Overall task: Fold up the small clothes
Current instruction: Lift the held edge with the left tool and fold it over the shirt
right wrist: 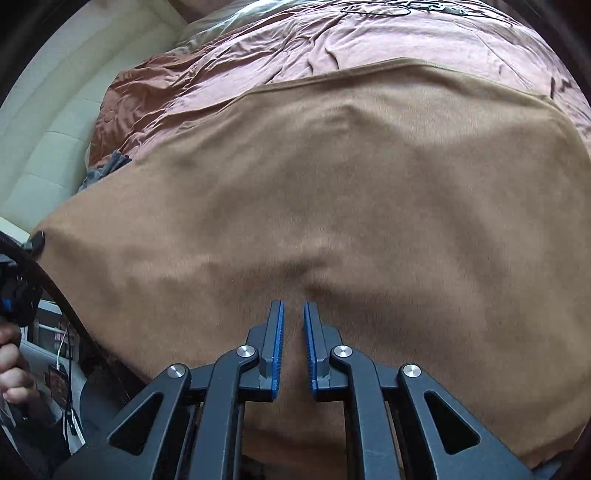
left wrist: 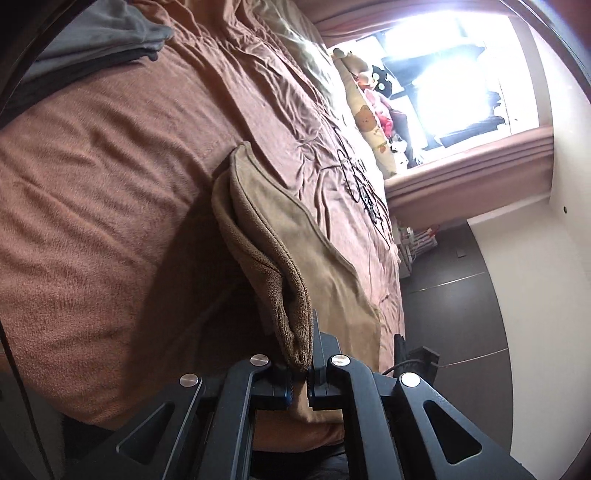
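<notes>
The tan cloth (right wrist: 332, 206) lies spread near the bed's (left wrist: 92, 221) front edge, one corner lifted. The left gripper (left wrist: 300, 373) pinches that corner; carry it straight across so edges meet. The right gripper (right wrist: 293, 350), angled down over the cloth, holds nothing, jaws narrowly apart.

On the bed (left wrist: 110, 166) in front of me lies the cloth (right wrist: 332, 184), one edge of it raised off the covers and caught in my left hand-held gripper (left wrist: 300, 373). My right hand-held gripper (right wrist: 293, 325) is over the middle of the cloth. Folded clothes (left wrist: 92, 33) sit on the bed well beyond the cloth. A cable (left wrist: 354, 173) lies on the far covers, pillows (left wrist: 373, 122) behind it below the window (left wrist: 443, 74). Floor (left wrist: 461, 295) runs alongside the bed.
</notes>
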The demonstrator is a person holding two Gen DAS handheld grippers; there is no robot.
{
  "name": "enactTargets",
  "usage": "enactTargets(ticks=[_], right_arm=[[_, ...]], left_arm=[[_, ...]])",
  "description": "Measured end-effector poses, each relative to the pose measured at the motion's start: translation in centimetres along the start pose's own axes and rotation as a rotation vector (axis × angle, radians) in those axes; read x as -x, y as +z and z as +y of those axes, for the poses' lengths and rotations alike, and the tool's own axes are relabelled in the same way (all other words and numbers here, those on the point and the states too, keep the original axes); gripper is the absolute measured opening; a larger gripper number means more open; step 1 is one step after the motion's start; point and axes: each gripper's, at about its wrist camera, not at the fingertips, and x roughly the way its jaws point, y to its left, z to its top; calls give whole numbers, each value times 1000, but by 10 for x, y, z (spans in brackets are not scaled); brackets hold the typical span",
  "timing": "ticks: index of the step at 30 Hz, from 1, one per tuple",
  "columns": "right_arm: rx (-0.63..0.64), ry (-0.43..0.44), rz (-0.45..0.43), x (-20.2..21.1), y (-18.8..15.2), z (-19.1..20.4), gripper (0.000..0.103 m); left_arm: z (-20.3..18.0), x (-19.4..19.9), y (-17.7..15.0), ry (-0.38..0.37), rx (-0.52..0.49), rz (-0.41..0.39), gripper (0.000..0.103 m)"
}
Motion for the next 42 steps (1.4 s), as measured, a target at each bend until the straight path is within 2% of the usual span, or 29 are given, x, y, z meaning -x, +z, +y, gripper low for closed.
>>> enactTargets(ticks=[11, 17, 25, 26, 27, 28, 29, 31, 42], right_arm=[[-5, 38, -20, 9, -52, 5, 2], [-5, 67, -4, 25, -55, -2, 2], [-26, 95, -136, 84, -51, -25, 4], [-23, 87, -149, 91, -53, -28, 13], [-20, 84, -165, 100, -55, -32, 35], [-17, 81, -182, 108, -56, -34, 50], [-12, 76, -205, 116, -59, -36, 71], [7, 56, -246, 132, -65, -40, 72], [-68, 16, -255, 167, -87, -77, 72]], left_arm=[[-51, -14, 10, -78, -54, 40, 4], [-91, -35, 11, -101, -110, 80, 4], [-143, -57, -7, -150, -181, 135, 5], [-150, -61, -10, -153, -191, 148, 4], [-156, -67, -13, -153, -201, 160, 5], [-162, -72, -17, -152, -213, 173, 5], [-168, -77, -21, -151, -223, 185, 5], [-180, -90, -28, -148, -240, 211, 5], [-220, -160, -91, -153, -318, 379, 5]])
